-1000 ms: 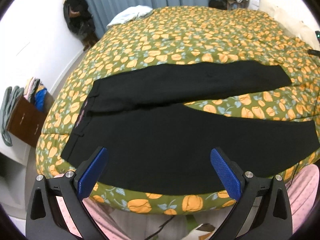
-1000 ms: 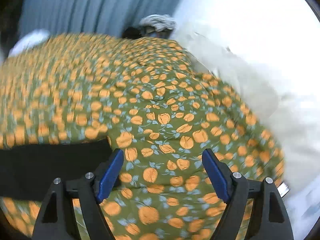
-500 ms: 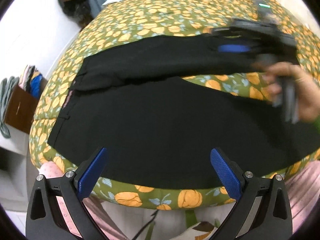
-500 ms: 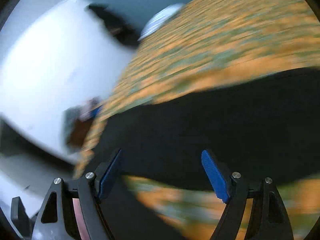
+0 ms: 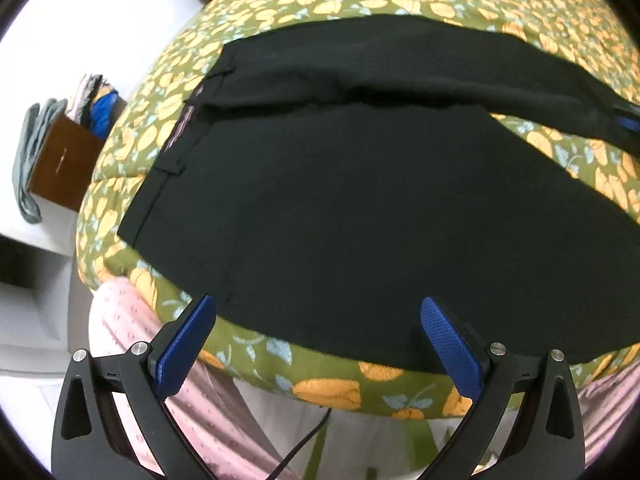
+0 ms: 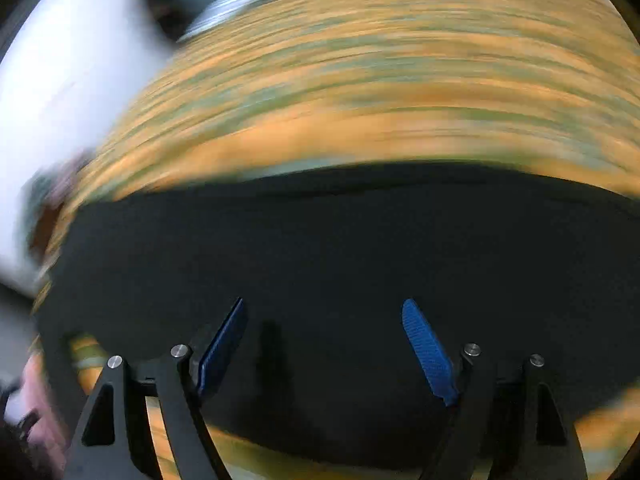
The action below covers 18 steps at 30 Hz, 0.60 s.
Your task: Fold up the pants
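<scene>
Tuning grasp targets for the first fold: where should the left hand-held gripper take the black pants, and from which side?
Probably the near waistband corner of the black pants, approached from the bed's near edge. The left hand-held gripper is open just short of it, and the hem there lies flat on the floral bedspread, so a low, edge-on pinch suits.

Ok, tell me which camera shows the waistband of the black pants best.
The left wrist view: the waistband is sharp there, with belt loops and a striped inner lining, lying on the floral bedspread. The right wrist view is motion-blurred and shows only dark fabric of the pants, no waistband detail.

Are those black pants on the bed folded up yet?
Not yet. The pants lie spread flat on the flowery bedspread, both legs apart, waistband visible at left.
</scene>
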Available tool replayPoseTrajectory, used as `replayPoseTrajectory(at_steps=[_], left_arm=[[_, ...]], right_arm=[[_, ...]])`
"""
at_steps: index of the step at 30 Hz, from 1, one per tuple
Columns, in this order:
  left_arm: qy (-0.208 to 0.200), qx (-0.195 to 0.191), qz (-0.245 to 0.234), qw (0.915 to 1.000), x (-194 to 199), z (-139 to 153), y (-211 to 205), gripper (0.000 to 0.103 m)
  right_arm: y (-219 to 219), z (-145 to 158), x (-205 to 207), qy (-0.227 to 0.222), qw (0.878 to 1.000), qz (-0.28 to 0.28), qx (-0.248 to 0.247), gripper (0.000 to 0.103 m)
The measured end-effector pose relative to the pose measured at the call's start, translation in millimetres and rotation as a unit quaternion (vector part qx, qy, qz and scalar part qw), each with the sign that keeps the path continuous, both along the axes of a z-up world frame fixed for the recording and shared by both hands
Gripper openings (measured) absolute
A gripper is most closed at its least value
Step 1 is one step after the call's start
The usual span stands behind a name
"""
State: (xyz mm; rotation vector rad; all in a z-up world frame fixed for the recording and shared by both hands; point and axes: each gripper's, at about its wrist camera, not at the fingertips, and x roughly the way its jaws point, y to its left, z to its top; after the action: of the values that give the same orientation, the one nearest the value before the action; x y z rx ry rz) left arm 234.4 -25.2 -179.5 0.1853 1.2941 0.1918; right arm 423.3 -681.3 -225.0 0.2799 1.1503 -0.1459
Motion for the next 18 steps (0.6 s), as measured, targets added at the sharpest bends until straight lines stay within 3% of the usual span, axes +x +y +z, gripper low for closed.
replayPoseTrajectory(at_steps=[3, 5, 8, 10, 13, 14, 15, 16, 18], left_arm=[[-0.009, 0.011, -0.034, 0.9993, 26, -2, -7, 0.102], [-0.037, 0.015, -0.051, 0.9979, 57, 3, -11, 0.102], [-0.078, 0.006, -0.064, 0.9949, 120, 0, -17, 0.102], [-0.063, -0.007, -0.077, 0.9950, 156, -16, -22, 0.102], [-0.042, 0.022, -0.073, 0.9962, 203, -54, -11, 0.103], [-0.042, 0.006, -0.062, 0.9972, 214, -60, 2, 0.103], [-0.048, 0.020, -0.028, 0.9982, 223, -62, 21, 0.103], [-0.052, 0.053, 0.022, 0.9970, 229, -61, 45, 0.103], [-0.058, 0.048, 0.114, 0.9906, 232, -53, 100, 0.103]], right_arm=[[-104, 24, -56, 0.004, 0.988, -0.135, -0.076, 0.080], [-135, 49, -100, -0.049, 0.981, -0.179, -0.053, 0.080], [-129, 71, -174, -0.127, 0.971, -0.200, 0.022, 0.087], [-107, 75, -213, -0.150, 0.968, -0.190, 0.066, 0.091], [-71, 74, -281, -0.159, 0.963, -0.183, 0.114, 0.092], [-57, 72, -296, -0.158, 0.963, -0.184, 0.120, 0.092], [-36, 71, -316, -0.155, 0.962, -0.186, 0.126, 0.092], [-26, 77, -335, -0.154, 0.962, -0.186, 0.130, 0.092], [-5, 78, -357, -0.150, 0.964, -0.181, 0.126, 0.092]])
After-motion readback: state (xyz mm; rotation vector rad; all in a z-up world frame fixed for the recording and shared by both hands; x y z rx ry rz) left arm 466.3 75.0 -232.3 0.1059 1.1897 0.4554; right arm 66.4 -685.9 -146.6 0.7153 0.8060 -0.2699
